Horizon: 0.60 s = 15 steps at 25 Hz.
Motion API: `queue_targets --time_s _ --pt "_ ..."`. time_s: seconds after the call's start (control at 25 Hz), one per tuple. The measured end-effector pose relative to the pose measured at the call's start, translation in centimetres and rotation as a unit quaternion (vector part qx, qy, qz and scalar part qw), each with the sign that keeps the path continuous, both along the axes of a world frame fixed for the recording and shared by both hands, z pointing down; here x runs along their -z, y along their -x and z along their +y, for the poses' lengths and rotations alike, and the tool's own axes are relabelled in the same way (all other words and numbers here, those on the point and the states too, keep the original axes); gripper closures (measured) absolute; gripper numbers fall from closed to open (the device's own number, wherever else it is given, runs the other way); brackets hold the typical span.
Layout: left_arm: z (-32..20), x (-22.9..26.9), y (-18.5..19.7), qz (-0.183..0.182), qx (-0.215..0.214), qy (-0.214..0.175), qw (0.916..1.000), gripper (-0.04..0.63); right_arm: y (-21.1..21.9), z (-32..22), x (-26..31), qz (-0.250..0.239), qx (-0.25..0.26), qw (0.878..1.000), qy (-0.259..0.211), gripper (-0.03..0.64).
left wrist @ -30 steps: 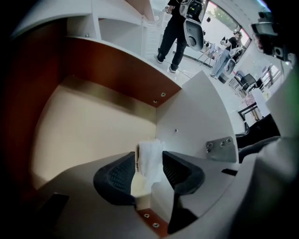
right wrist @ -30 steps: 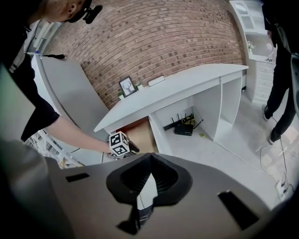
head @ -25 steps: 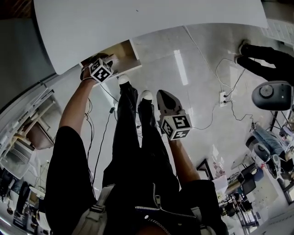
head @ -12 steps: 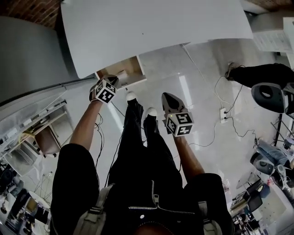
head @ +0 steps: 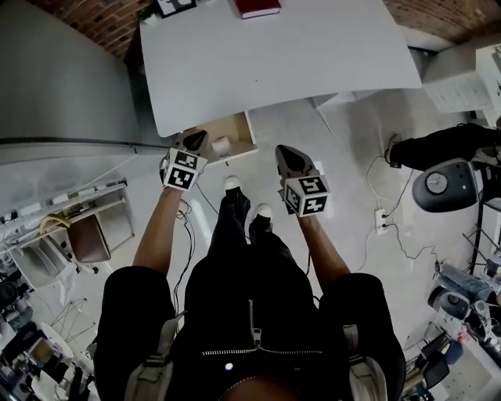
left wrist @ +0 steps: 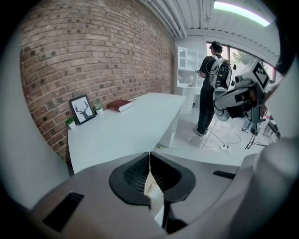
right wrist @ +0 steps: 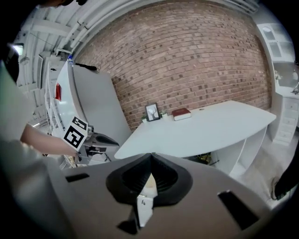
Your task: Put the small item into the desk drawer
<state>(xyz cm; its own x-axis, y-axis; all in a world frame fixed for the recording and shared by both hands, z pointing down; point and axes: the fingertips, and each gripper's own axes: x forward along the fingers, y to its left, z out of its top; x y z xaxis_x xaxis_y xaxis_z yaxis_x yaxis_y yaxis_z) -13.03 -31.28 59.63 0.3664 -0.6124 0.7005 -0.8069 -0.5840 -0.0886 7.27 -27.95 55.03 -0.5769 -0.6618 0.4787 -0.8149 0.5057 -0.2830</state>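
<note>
The wooden desk drawer [head: 235,128] stands pulled out under the front edge of the white desk [head: 282,59]. A small white item [head: 221,145] lies inside it. My left gripper [head: 195,140] hovers at the drawer's left front corner, just beside the item; its jaws are shut with nothing between them, and they meet in a thin line in the left gripper view [left wrist: 149,155]. My right gripper [head: 286,154] hangs over the floor to the right of the drawer, also shut and empty [right wrist: 150,157]. In the right gripper view the left gripper [right wrist: 96,139] shows at the left.
A red book [head: 257,7] and a framed picture [head: 174,6] sit at the desk's far edge by the brick wall. A grey panel [head: 63,78] stands left. Cables and a power strip [head: 381,222] lie on the floor right, near another person [left wrist: 212,84].
The left gripper has drawn back from inside the drawer to its front corner and its jaws have shut. The head view has pulled back, so more of the desk top shows.
</note>
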Motion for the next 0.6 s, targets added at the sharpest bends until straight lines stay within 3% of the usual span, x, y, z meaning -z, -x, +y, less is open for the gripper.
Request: queue_targets --time_s 0.2,0.6 --pt "-1.7 5.3 1.6 0.053 0.038 -0.067 0.9956 0.571 0.8 -3.1 4.1 -0.005 0.008 0.998 -0.065 0.612" --pt "-1.3 15.7 2.5 0.089 0.072 -0.174 0.978 0.571 1.0 -5.4 13.4 -0.011 0.024 0.984 -0.175 0.612"
